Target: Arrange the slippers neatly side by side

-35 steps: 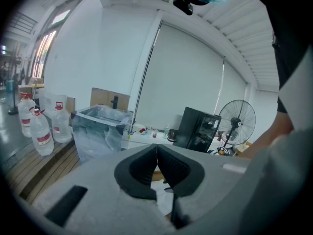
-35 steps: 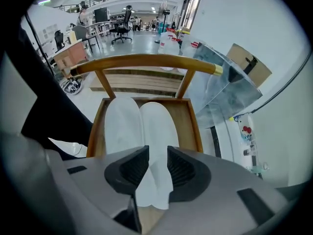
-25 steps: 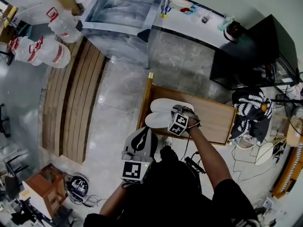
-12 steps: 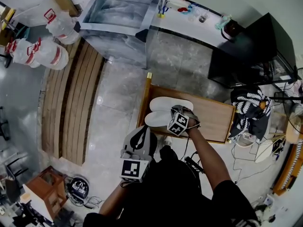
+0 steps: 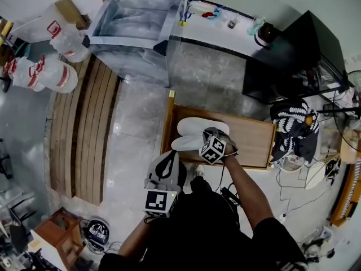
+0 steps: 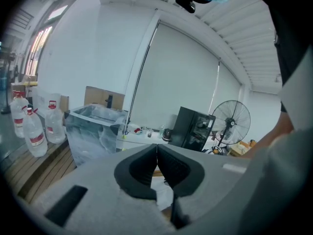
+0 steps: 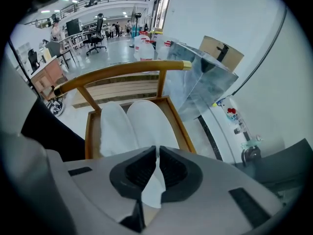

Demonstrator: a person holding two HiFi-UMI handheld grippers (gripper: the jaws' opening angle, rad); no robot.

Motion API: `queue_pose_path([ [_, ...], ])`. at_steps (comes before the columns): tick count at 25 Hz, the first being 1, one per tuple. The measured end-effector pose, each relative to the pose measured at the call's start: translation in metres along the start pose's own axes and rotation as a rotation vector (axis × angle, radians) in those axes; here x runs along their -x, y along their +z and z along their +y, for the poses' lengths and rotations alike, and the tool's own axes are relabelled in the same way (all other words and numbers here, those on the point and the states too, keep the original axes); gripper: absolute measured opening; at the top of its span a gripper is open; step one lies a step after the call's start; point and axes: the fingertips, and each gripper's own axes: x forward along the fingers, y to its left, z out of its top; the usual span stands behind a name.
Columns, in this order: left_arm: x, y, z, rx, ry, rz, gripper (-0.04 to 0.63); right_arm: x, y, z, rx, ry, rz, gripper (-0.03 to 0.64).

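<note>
Two white slippers (image 5: 194, 126) lie side by side on a wooden chair seat (image 5: 251, 141). In the right gripper view they run away from me toward the chair's back rail (image 7: 122, 70). My right gripper (image 5: 211, 135) points steeply down over their near ends. Its jaws have just been closing and are shut on the thin white edge of one slipper (image 7: 154, 184), the right-hand one (image 7: 149, 124) in that view. My left gripper (image 5: 168, 157) hangs back beside the chair, near the person's body. Its tips (image 6: 156, 152) meet with nothing between them.
A glass tank (image 5: 135, 16) and a white counter (image 5: 225, 24) stand beyond the chair. A black cabinet (image 5: 293, 61) is at the far right, and water bottles (image 5: 51, 66) at the far left. Wooden slats (image 5: 84, 123) cover the floor at left. Patterned cloth (image 5: 293, 130) lies right of the chair.
The whole head view has shifted slightly. My right gripper stays over the same end of the slippers, perhaps a touch higher. The left gripper has kept its place.
</note>
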Motion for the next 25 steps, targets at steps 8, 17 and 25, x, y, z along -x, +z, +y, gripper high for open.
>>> queue_pose_path([
  [8,-0.007,0.005,-0.008,-0.021,-0.058,0.002,0.017,0.017,-0.014,-0.014,-0.107,-0.048,-0.001,0.028],
  [17,-0.016,0.006,-0.014,-0.03,-0.131,0.016,0.017,0.031,-0.029,-0.02,-0.213,-0.103,0.007,0.026],
  [25,-0.021,0.003,-0.023,-0.058,-0.171,0.031,0.017,0.041,-0.038,-0.022,-0.291,-0.145,-0.008,0.026],
])
